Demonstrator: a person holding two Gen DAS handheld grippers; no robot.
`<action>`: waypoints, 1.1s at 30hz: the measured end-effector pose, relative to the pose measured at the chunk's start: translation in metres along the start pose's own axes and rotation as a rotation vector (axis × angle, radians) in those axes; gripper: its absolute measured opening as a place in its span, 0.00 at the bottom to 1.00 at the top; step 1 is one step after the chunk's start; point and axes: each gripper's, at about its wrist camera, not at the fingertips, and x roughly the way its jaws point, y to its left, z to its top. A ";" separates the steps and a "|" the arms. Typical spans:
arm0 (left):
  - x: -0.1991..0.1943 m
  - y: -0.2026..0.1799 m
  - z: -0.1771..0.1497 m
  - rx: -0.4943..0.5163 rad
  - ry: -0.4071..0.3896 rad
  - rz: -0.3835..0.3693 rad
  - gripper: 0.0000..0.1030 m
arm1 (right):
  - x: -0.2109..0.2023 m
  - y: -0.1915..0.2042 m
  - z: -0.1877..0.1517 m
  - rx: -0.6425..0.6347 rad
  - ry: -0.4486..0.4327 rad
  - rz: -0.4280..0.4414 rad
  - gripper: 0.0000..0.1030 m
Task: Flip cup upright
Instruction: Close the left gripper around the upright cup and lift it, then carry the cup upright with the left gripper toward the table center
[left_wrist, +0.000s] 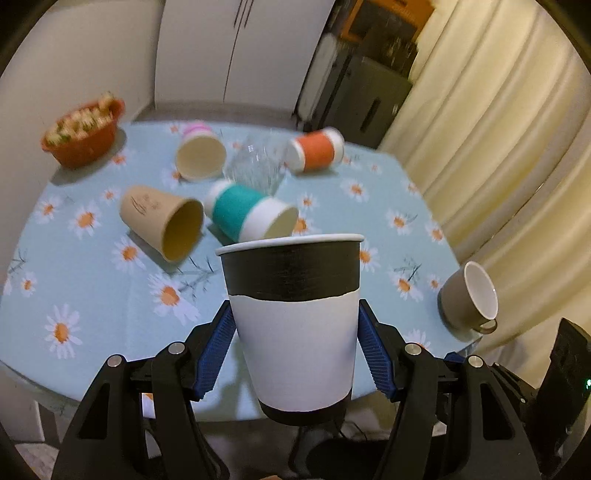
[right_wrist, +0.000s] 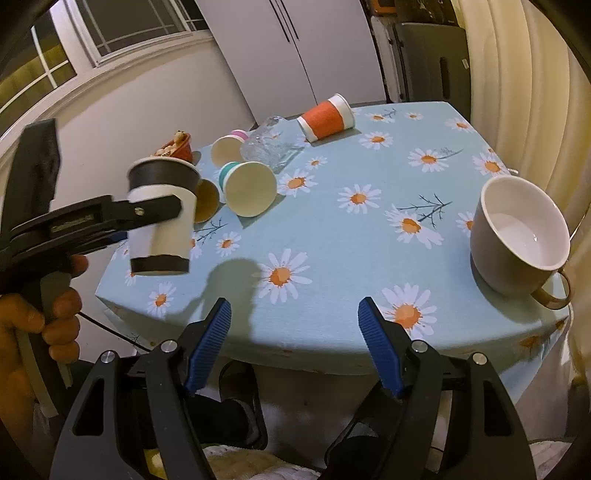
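One black-banded cup (left_wrist: 293, 325) upright between left fingers (left_wrist: 218, 350), base cropped

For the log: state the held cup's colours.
The cup is white with black bands at rim and base, in the left tool; left wrist view shows it best.

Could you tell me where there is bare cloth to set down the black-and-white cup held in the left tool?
The widest bare patch is the near middle of the table, between the teal cup and the mug. The far left is crowded: teal, tan, pink and orange cups, the glass. The black-and-white cup hangs upright past the near edge.
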 end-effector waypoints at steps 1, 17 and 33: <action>-0.005 0.000 -0.002 0.007 -0.024 0.005 0.62 | 0.000 0.002 0.000 -0.005 -0.003 0.000 0.69; -0.050 0.003 -0.066 0.080 -0.431 0.085 0.62 | -0.021 0.028 -0.004 -0.124 -0.144 -0.048 0.69; -0.017 -0.007 -0.101 0.138 -0.704 0.221 0.62 | -0.025 0.022 -0.011 -0.086 -0.179 -0.048 0.69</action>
